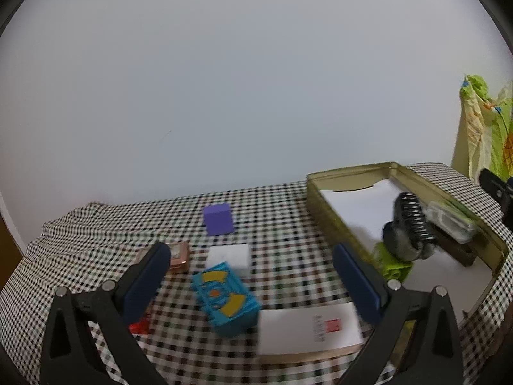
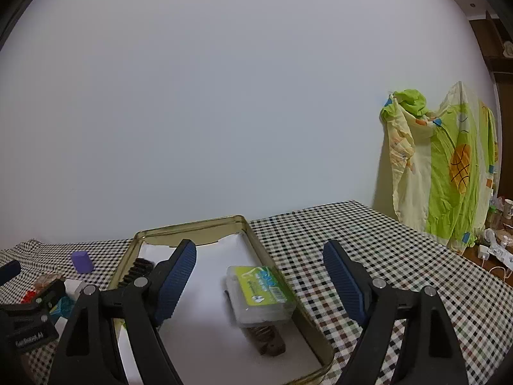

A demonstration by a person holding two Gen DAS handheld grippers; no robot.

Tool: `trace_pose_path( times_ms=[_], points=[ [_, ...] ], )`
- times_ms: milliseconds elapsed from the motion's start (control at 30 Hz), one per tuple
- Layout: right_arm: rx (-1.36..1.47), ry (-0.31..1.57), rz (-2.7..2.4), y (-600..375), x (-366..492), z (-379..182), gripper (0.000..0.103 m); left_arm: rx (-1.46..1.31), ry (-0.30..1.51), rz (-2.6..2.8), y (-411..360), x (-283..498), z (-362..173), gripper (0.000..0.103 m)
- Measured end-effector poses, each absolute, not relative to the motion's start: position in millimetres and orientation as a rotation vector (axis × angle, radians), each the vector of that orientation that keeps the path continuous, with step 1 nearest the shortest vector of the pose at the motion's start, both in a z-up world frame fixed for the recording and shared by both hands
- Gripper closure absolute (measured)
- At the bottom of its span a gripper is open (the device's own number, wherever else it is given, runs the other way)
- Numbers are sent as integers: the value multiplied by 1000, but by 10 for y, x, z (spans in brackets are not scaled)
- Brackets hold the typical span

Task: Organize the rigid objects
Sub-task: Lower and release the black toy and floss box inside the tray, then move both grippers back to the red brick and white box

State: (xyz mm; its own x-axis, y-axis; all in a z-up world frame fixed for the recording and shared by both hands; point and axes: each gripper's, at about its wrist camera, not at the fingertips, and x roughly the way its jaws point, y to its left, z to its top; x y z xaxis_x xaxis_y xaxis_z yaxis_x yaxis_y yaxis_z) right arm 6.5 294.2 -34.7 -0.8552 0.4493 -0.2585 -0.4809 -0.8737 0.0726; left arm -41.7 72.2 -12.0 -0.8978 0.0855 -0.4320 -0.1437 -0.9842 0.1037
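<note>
One gold tin (image 2: 282,276), one purple block (image 1: 218,219).

Red item (image 1: 140,326) mostly hidden behind left tool's finger (image 1: 146,277)

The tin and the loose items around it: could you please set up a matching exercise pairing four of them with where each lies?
Things:
1. purple block
2. floss box
3. teal box
4. hair clip

Places:
A. in the tin, along its right wall
B. on the cloth, far side
C. in the tin, over a green block
D. on the cloth, beside a white card

Pairs: 1-B, 2-A, 3-D, 4-C
</note>
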Motion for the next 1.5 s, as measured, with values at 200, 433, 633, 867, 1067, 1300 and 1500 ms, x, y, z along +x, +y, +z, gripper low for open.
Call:
trace_pose_path(
  times_ms=[200, 433, 633, 867, 1067, 1300, 1500],
  points=[
    [-334, 185, 2652, 2779, 74, -352, 20, -680, 189, 2984, 407, -446, -111, 1],
    [-364, 172, 2743, 2422, 60, -360, 20, -763, 112, 3030, -23, -582, -116, 1],
    [-424, 119, 2863, 2029, -29, -379, 20, -845, 51, 3071, -330, -692, -162, 1],
    [-611, 219, 3003, 1720, -202, -452, 20, -988, -3, 3069, -661, -805, -233, 1],
    [-819, 368, 3009, 1465, -334, -577, 20, -1122, -44, 3004, -801, -866, -336, 1],
    [-998, 430, 2939, 1362, -556, -715, 20, -1225, -2, 2927, -749, -955, -428, 1],
    [-1086, 487, 2813, 1483, -628, -863, 20, -1297, 40, 2880, -673, -1008, -481, 1]
  ],
)
